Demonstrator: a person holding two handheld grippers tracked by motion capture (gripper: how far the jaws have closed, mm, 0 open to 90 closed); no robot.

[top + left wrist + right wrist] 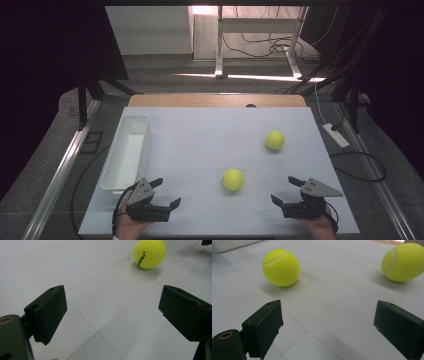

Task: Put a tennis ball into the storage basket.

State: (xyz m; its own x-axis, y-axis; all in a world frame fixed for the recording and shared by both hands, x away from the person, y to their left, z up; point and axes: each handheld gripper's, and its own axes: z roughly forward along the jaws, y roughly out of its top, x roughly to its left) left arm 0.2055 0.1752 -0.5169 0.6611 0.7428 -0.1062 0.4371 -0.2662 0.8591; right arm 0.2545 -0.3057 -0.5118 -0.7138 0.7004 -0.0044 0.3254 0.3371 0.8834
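Two yellow tennis balls lie on the white table (200,135). The nearer ball (233,179) sits at the front middle, between my two grippers. The farther ball (274,140) rests to the right and further back. My left gripper (167,192) stands open at the front left, its jaws empty. In the left gripper view the gripper (112,302) faces the nearer ball (149,253), which is well ahead and apart. My right gripper (283,189) is open at the front right. In the right gripper view both balls (281,267) (403,262) lie beyond its open gripper (328,315).
A long white tray (127,152) stands along the table's left edge, just behind the left hand; its corner (229,243) appears in the right gripper view. A wooden strip (217,100) borders the far edge. A power strip (336,135) and cables lie on the floor at right.
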